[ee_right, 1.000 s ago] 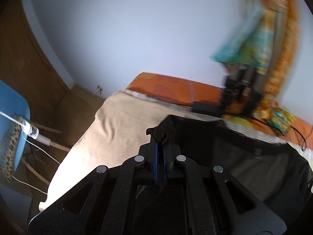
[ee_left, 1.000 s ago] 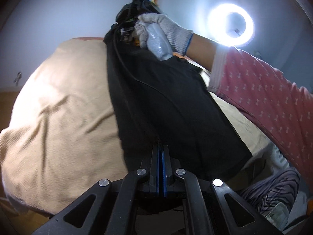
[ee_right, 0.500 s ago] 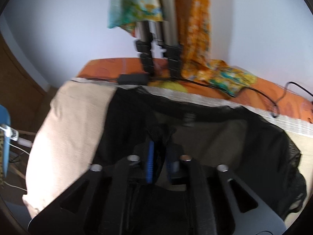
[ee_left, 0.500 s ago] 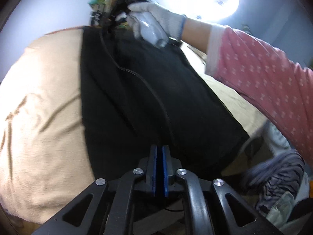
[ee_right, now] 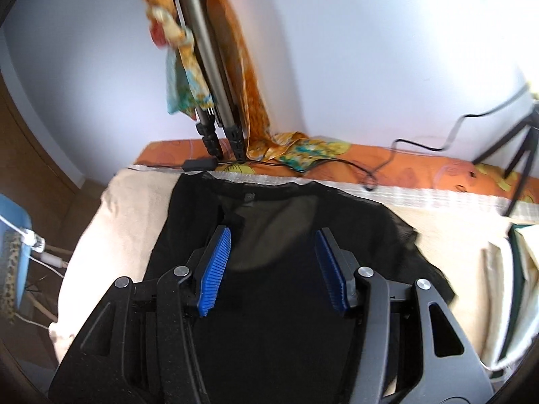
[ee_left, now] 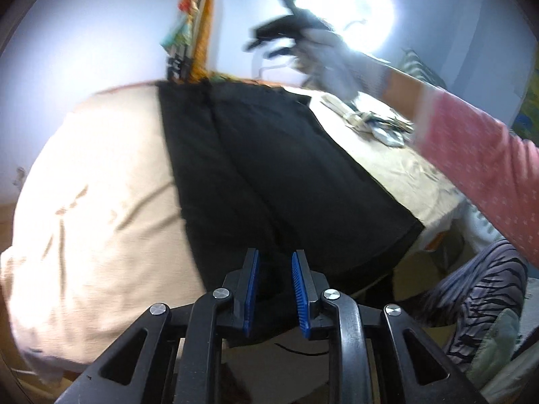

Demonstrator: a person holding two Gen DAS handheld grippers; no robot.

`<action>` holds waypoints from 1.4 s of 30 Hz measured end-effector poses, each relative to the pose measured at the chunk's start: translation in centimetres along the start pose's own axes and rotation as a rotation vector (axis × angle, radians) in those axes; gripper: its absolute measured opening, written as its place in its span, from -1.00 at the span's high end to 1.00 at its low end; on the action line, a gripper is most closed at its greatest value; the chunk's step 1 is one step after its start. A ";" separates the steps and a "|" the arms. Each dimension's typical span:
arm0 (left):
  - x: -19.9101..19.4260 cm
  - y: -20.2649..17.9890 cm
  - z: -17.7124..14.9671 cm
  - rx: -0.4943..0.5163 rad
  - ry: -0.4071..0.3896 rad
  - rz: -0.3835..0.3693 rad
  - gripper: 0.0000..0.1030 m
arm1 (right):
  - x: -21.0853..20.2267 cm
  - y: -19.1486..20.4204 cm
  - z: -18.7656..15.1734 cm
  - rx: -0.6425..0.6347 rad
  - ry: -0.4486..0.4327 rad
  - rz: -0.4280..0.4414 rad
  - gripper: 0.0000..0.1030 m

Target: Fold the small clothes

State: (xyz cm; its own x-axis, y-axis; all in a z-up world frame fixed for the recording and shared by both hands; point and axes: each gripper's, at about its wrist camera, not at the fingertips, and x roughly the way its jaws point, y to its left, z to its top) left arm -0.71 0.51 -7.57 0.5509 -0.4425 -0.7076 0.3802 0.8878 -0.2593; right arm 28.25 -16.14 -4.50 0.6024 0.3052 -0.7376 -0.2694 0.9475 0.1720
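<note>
A black garment (ee_left: 276, 175) lies spread flat on the beige bed cover (ee_left: 101, 185); it also shows in the right wrist view (ee_right: 279, 269), neckline toward the wall. My left gripper (ee_left: 274, 266) is open and empty at the garment's near hem. My right gripper (ee_right: 273, 239) is wide open and empty above the garment's upper part. In the left wrist view the right gripper (ee_left: 279, 30) is lifted in a gloved hand, blurred, above the bed's far end.
A tripod draped with an orange patterned cloth (ee_right: 215, 77) stands at the wall on the orange sheet (ee_right: 421, 168), with cables. A ring light (ee_left: 340, 10) glares behind. Other clothes (ee_left: 377, 124) lie at the right. A blue chair (ee_right: 10, 235) stands left of the bed.
Both grippers opened and let go of the black garment, which now lies flat. The right gripper lifted up and away from it.
</note>
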 end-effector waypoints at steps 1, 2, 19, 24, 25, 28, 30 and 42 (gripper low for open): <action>0.0 0.2 0.0 -0.007 -0.006 0.012 0.63 | -1.3 -0.5 -0.4 0.003 -0.010 0.013 -0.07; -0.1 0.4 0.0 -0.013 -0.010 0.021 0.64 | -2.4 -0.8 -0.8 0.004 -0.017 0.022 -0.07; 6.5 -4.2 -1.4 0.042 0.080 0.052 0.65 | -19.8 -8.7 -11.0 0.085 -0.155 0.045 -0.07; 6.9 -7.0 -1.2 0.080 0.064 0.055 0.61 | -22.7 -11.1 -13.7 0.093 -0.173 0.035 -0.07; 6.8 -7.8 -0.9 0.090 0.055 0.049 0.60 | -23.0 -11.5 -14.2 0.092 -0.171 0.033 -0.07; 6.5 -10.8 -0.1 0.137 0.010 0.038 0.51 | -23.2 -13.0 -15.7 0.106 -0.156 0.023 -0.08; 7.1 -12.5 0.6 0.151 0.006 -0.005 0.51 | -23.2 -13.8 -16.6 0.126 -0.147 0.032 -0.08; 15.2 -22.2 1.1 0.319 0.093 -0.156 0.30 | -24.0 -17.9 -20.2 0.137 -0.105 0.012 -0.21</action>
State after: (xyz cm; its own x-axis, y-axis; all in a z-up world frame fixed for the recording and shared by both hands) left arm 0.06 -26.11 -11.85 0.4037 -0.5433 -0.7361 0.6749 0.7200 -0.1613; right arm 3.46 -42.32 -3.08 0.6769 0.3182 -0.6637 -0.1763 0.9456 0.2736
